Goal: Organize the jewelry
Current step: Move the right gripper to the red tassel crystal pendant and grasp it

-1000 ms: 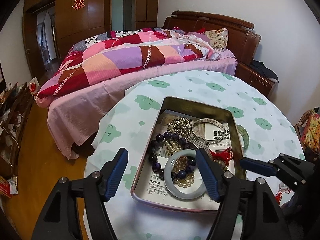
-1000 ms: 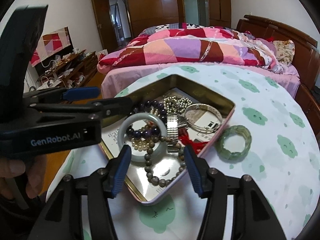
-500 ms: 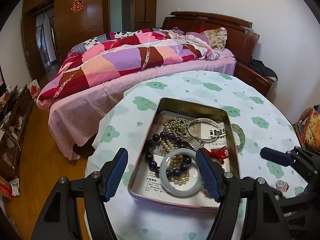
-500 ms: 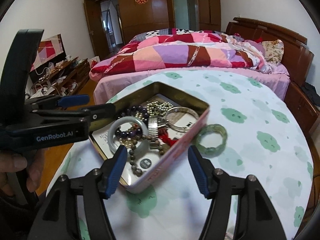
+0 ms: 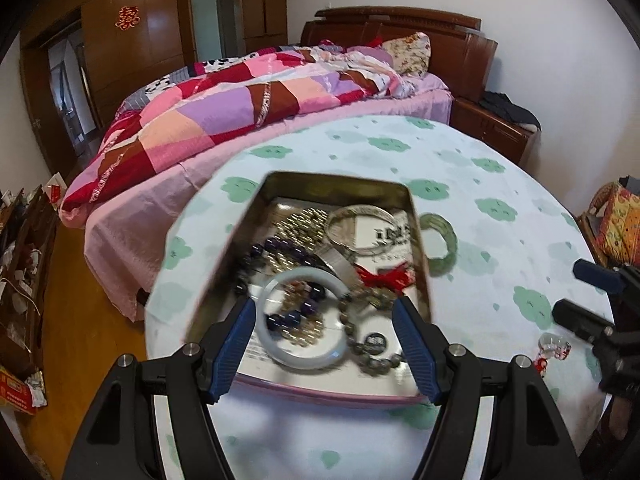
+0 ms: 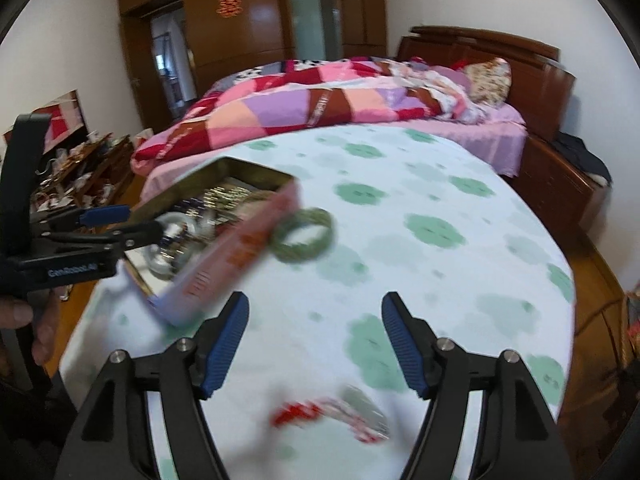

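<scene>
Both views are evenly and fairly brightly lit by soft daylight, with no hard shadows on the table (image 5: 460, 168). The glossy wardrobe (image 6: 256, 20) at the top of the frame carries pale vertical reflections, and the white wall (image 5: 540, 40) at upper right looks flat and clean. Fisheye distortion bends the bed (image 5: 248, 96) and the table rim into curves, and the corners fall to black. The left wrist view is mostly sharp, with slight smear over the tin (image 5: 412, 208) and its beads. The right wrist view is heavily motion-blurred: the green bangle (image 6: 302, 234), the tin and a red-and-silver item (image 6: 332, 416) at the bottom streak, while the near black fingers (image 6: 404, 340) stay crisp.
</scene>
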